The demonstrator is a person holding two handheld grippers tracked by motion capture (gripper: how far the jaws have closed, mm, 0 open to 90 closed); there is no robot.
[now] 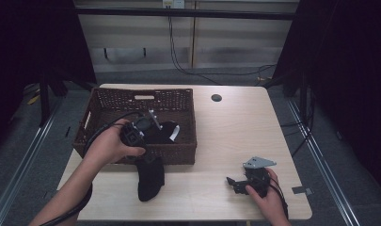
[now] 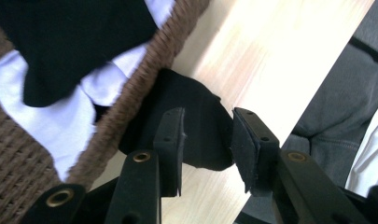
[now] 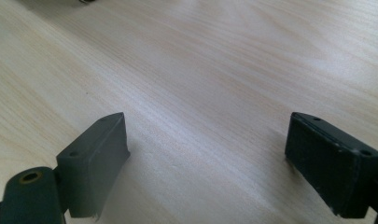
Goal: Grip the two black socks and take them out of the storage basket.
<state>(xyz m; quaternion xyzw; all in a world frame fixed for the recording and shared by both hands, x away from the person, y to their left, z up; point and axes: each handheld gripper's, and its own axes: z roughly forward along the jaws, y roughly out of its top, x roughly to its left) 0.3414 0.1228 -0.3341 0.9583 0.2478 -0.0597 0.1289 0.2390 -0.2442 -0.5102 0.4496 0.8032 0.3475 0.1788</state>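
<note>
One basket (image 1: 178,101), two black socks (image 1: 149,179), two tools (image 1: 236,184)

A lab-like recording bay: black curtains (image 1: 33,42) flank a lone tabletop (image 1: 235,127), floor rails (image 1: 23,155), and trailing wall cables (image 1: 178,56).

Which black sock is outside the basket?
The black sock on the table, in front of the basket under the left gripper; the other sock lies inside.

Each matte black two-jaw gripper, left (image 1: 148,155) and right (image 1: 231,181), had blocky rectangular pads (image 3: 94,161) fixed by small screws and brass-ringed holes. A black cable (image 1: 96,134) trailed from the left. The right bore a grey three-cornered plate (image 1: 258,163).
</note>
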